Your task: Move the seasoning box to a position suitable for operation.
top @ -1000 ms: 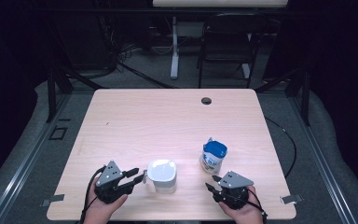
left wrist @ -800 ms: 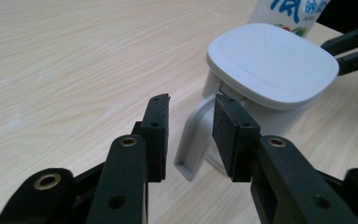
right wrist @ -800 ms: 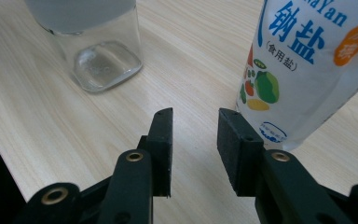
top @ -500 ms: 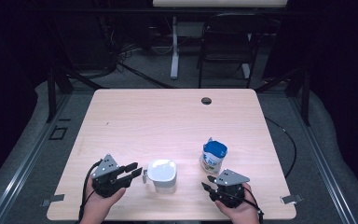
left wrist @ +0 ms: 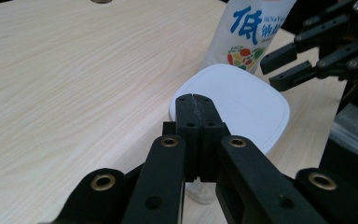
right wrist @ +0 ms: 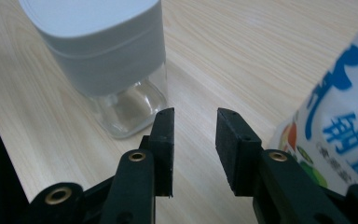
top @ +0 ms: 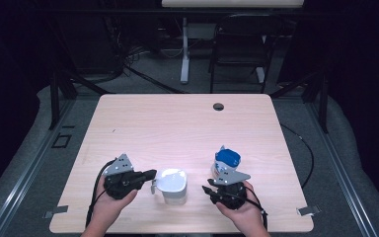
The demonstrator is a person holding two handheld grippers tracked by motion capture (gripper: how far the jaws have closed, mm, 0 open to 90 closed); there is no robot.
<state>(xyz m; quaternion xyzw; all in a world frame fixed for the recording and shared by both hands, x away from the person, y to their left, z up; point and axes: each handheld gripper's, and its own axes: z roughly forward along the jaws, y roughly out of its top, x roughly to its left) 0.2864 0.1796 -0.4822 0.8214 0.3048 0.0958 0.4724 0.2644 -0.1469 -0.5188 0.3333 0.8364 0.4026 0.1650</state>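
2 grippers sit near the table's (top: pixel 187 123) front edge, either side of a white-lidded glass jar (top: pixel 171 185). Left gripper (top: pixel 149 174) has just closed on nothing, tips beside the lid. Right gripper (top: pixel 206 189) stands part-open and empty, beside a blue-and-white pouch (top: pixel 225 163).

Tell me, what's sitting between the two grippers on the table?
In the high view, a glass jar with a white lid stands between the shut left gripper and the right gripper, whose jaws are apart with nothing between them.

A dark grommet hole (top: pixel 218 106) sits near the table's (top: pixel 168 123) far edge; a chair (top: pixel 239 44) stands beyond.
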